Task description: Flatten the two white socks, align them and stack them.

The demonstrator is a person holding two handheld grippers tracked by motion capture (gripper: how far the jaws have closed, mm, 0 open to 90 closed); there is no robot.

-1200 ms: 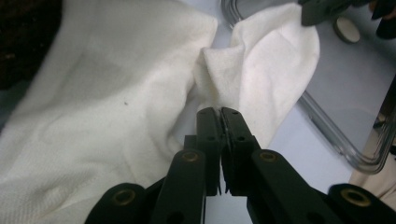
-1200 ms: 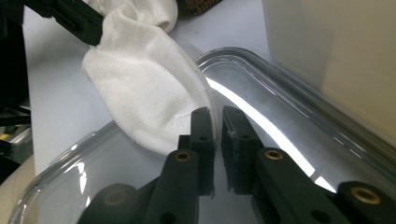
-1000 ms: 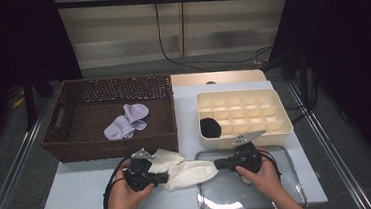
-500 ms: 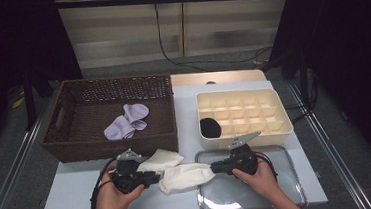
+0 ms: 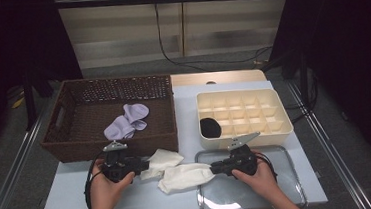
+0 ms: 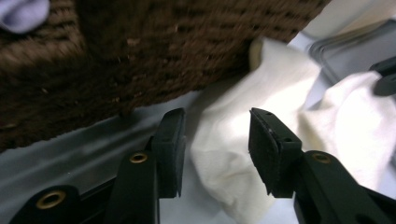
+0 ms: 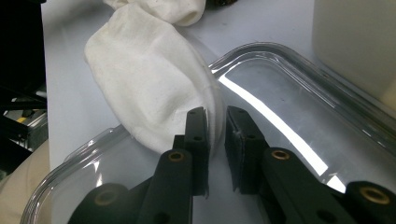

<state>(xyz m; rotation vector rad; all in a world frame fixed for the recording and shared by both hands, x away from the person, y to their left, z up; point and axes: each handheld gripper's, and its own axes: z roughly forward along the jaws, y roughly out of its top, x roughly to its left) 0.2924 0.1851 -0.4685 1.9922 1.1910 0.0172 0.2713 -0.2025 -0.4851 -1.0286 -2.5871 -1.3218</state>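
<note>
Landmark: tray [image 5: 281,197], clear, at the table's near right.
Right gripper [image 5: 217,166]: over the tray's left rim; jaws nearly shut, pinching the edge of the white sock [image 5: 185,176].
White sock: lies across the tray's left rim and out onto the table [image 5: 71,204] to the left of it.
Second sock [image 5: 161,161]: just left of the first, touching it, farther from the tray.
Left gripper [image 5: 143,164]: left of the tray, at the second sock; jaws wide apart, the sock between them, not gripped.
Box [image 5: 243,116]: just behind the tray, with a black bundle [image 5: 210,127] in its near left cell.
Basket [image 5: 76,143]: behind and left of the tray, holding lilac socks [image 5: 126,121].
Progress: seemingly early; one dark bundle stowed, white pair unfolded, lilac pair untouched.
View difference: the left gripper view shows the open jaws [image 6: 217,149] straddling cloth; the right gripper view shows the pinch [image 7: 215,140] on the sock's edge.
</note>
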